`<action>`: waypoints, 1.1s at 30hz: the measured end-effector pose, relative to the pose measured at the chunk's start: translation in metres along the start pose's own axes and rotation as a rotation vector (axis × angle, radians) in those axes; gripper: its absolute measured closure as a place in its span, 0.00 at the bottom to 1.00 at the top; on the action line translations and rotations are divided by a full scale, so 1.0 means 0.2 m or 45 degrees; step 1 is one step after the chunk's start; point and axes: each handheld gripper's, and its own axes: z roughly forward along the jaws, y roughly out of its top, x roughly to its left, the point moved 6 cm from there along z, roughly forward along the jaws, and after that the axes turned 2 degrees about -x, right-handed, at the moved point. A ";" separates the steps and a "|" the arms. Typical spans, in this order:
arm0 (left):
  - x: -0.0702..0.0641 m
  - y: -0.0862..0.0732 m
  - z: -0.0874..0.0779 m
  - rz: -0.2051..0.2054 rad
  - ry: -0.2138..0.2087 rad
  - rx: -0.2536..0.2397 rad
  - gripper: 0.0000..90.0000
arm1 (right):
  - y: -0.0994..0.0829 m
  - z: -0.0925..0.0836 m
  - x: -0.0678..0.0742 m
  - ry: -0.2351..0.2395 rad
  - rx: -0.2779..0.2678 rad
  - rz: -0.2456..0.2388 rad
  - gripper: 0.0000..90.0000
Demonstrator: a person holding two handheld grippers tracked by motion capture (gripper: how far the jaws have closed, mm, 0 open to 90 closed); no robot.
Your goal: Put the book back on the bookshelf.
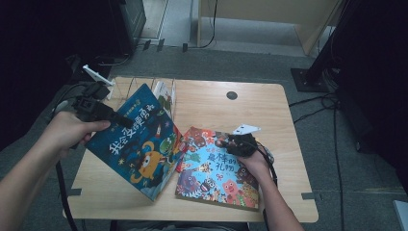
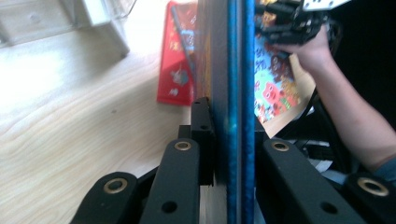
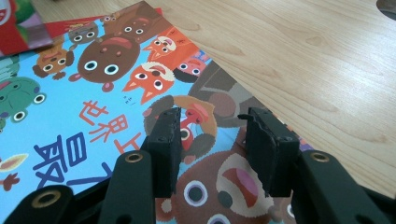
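The blue picture book point(image 1: 139, 144) is held tilted above the left part of the desk point(image 1: 269, 103), its upper left edge raised and its lower corner down near the desk's front. The left gripper point(image 1: 113, 117) has it by that upper left edge; in the left gripper view the black fingers point(image 2: 203, 135) are clamped on the book's thin blue edge point(image 2: 238, 112), one on each face. The person's left hand point(image 1: 72, 130) carries that gripper at the desk's left side.

Just beside the blue book, to its right, the animal picture book point(image 1: 216, 173) lies flat on the desk with a cover of cartoon animals on light blue. A red book point(image 1: 185, 144) peeks out from under it, between the two. The right gripper point(image 1: 230, 143) hovers over the flat book's upper part, held by the right hand point(image 1: 255, 163). In the right gripper view its fingers point(image 3: 273, 149) stand apart above the cover point(image 3: 93, 70), nothing between them.

Behind the blue book, at the desk's back left, a wire book rack point(image 1: 166, 91) holds another book upright.
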 end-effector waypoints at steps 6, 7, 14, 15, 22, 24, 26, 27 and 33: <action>0.04 -0.07 -0.06 -0.029 0.005 0.002 0.92 | 0.00 0.01 0.00 0.001 -0.005 -0.004 0.62; 0.05 -0.07 -0.07 -0.037 0.013 -0.006 0.92 | 0.00 0.01 0.00 0.001 -0.005 -0.003 0.62; 0.12 -0.13 -0.15 -0.079 0.035 -0.042 0.92 | 0.00 0.00 0.00 0.004 -0.008 -0.009 0.61; 0.13 -0.13 -0.16 -0.080 0.029 -0.040 0.92 | -0.01 0.00 0.00 0.003 -0.009 -0.008 0.61; 0.17 -0.18 -0.23 -0.120 0.023 -0.056 0.92 | -0.01 0.00 0.00 0.005 -0.016 -0.008 0.61; 0.18 -0.19 -0.25 -0.120 0.026 -0.065 0.92 | -0.01 0.00 0.00 0.005 -0.015 -0.008 0.61; 0.19 -0.20 -0.27 -0.128 0.024 -0.078 0.91 | -0.01 0.00 0.00 0.005 -0.015 -0.008 0.61; 0.20 -0.21 -0.28 -0.126 0.030 -0.076 0.91 | -0.01 0.00 0.00 0.004 -0.015 -0.007 0.61; 0.25 -0.21 -0.31 -0.173 0.053 -0.090 0.92 | -0.01 0.00 0.00 0.005 -0.015 -0.008 0.61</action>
